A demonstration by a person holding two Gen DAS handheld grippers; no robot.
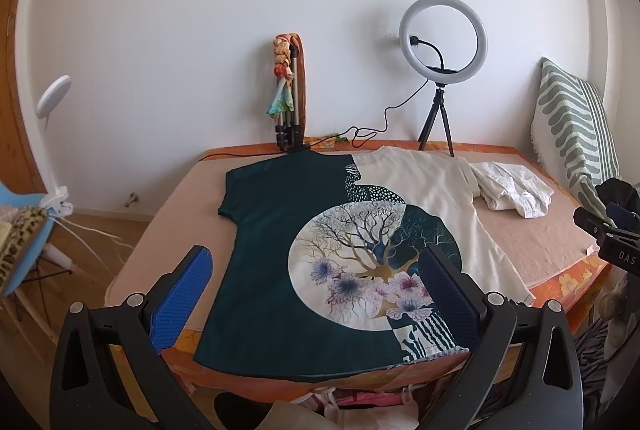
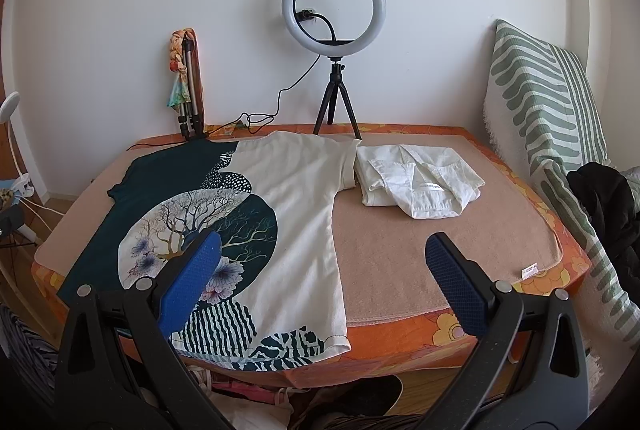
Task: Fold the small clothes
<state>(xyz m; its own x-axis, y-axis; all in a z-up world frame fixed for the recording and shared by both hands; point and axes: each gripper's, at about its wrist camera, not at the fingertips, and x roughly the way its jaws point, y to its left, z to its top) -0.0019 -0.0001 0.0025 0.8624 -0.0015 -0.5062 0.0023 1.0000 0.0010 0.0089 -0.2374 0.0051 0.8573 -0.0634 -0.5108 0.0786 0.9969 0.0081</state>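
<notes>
A T-shirt (image 1: 280,230) (image 2: 296,197), half dark teal and half cream with a round tree-and-flower print, lies spread flat on the padded table (image 1: 532,234) (image 2: 400,250), hem hanging over the near edge. A folded white garment (image 1: 508,189) (image 2: 416,181) rests at the back right, beside the shirt's cream sleeve. My left gripper (image 1: 316,294) hovers open above the shirt's lower part, nothing between its blue pads. My right gripper (image 2: 324,278) is open too, over the shirt's cream side and the bare pad. Part of the right gripper (image 1: 612,242) shows at the left wrist view's right edge.
A ring light on a small tripod (image 1: 442,41) (image 2: 334,9) and a folded tripod wrapped in a scarf (image 1: 288,89) (image 2: 186,77) stand at the back against the wall, with a cable. A green striped cushion (image 1: 572,125) (image 2: 544,101) leans at right. A blue chair (image 1: 24,230) stands left.
</notes>
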